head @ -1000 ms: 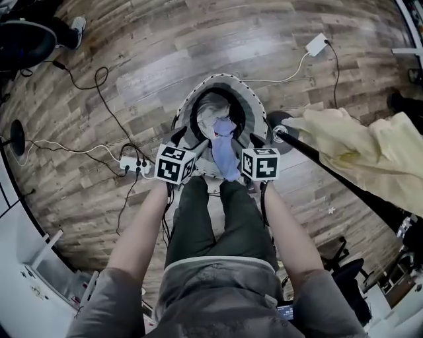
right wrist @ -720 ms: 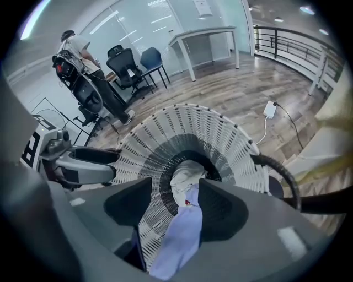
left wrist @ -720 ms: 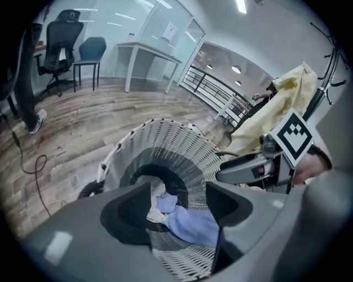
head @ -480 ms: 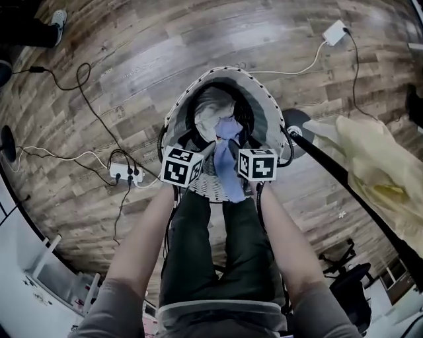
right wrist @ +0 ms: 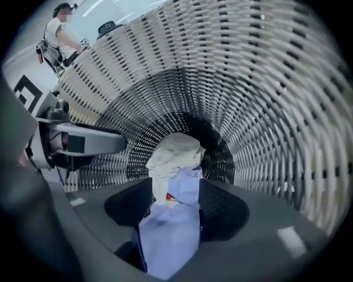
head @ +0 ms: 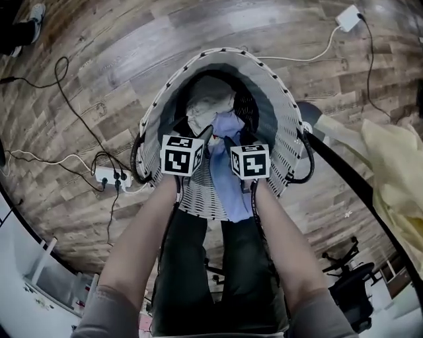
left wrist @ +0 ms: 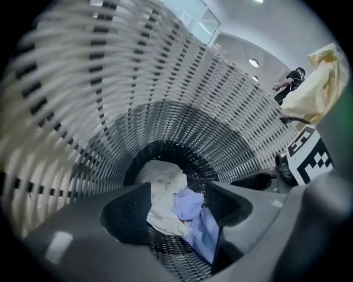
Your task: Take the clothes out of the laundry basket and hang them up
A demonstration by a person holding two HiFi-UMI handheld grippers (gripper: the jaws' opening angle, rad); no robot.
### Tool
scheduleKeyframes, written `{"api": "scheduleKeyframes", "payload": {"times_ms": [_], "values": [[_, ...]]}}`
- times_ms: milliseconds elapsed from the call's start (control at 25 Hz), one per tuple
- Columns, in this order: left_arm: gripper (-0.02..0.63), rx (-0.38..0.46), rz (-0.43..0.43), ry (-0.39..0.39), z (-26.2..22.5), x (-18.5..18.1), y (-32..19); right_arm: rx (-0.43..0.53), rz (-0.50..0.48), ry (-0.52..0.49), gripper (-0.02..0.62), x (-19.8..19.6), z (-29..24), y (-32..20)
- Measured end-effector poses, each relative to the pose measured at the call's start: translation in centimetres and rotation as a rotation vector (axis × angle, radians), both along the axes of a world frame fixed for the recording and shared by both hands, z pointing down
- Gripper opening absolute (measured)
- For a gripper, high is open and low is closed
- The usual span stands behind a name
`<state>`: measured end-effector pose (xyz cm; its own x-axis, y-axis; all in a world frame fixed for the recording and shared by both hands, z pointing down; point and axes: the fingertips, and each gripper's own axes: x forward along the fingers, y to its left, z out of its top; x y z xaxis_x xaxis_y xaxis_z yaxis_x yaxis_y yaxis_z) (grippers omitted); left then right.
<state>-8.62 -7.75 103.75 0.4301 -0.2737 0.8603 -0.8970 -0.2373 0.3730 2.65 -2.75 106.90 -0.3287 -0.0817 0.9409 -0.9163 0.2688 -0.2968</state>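
Both grippers have come down since a second ago and now reach into the mouth of the laundry basket (head: 281, 112), which fills more of the head view than before. The left gripper (left wrist: 176, 193) has its jaws wide apart, with nothing pressed between them. The right gripper (right wrist: 175, 190) is also spread, and the blue garment (right wrist: 168, 231) runs through the gap without being pinched. This blue garment is draped over the basket's near rim, its upper part lying inside against a white garment (head: 205, 99) deeper in the basket. The basket stands on a wood plank floor (head: 132, 59) crossed by black cables. A power strip (head: 109, 177) lies left of the basket and a white adapter (head: 348, 18) towards the floor's far right. A yellow garment (head: 396, 165) hangs on a dark rail (head: 357, 188) at the right.
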Motion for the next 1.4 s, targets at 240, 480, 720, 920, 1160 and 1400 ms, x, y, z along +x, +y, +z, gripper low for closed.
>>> {"api": "scheduleKeyframes", "payload": {"times_ms": [240,480,720,920,1160,1400], "values": [[0.315,-0.028,0.04,-0.055,6.1,-0.3,0.1,-0.019,0.111,-0.036,0.279,0.1,5.5,0.0],[0.311,-0.102,-0.032,-0.075,11.9,0.4,0.9,-0.021,0.112,-0.027,0.322,-1.0,11.3,0.1],[0.311,-0.079,0.001,-0.137,15.7,0.5,1.5,-0.008,-0.037,0.014,0.367,-2.4,15.3,1.1],[0.311,-0.085,-0.015,-0.188,18.6,0.0,0.4,-0.032,-0.053,0.014,0.375,-2.7,17.6,1.1],[0.127,-0.078,-0.033,-0.151,18.6,0.3,0.2,-0.068,-0.013,0.001,0.244,-1.5,18.0,1.3],[0.034,-0.142,-0.125,-0.088,15.4,0.8,1.6,-0.116,0.047,-0.054,0.129,-0.6,14.7,2.4]]}}
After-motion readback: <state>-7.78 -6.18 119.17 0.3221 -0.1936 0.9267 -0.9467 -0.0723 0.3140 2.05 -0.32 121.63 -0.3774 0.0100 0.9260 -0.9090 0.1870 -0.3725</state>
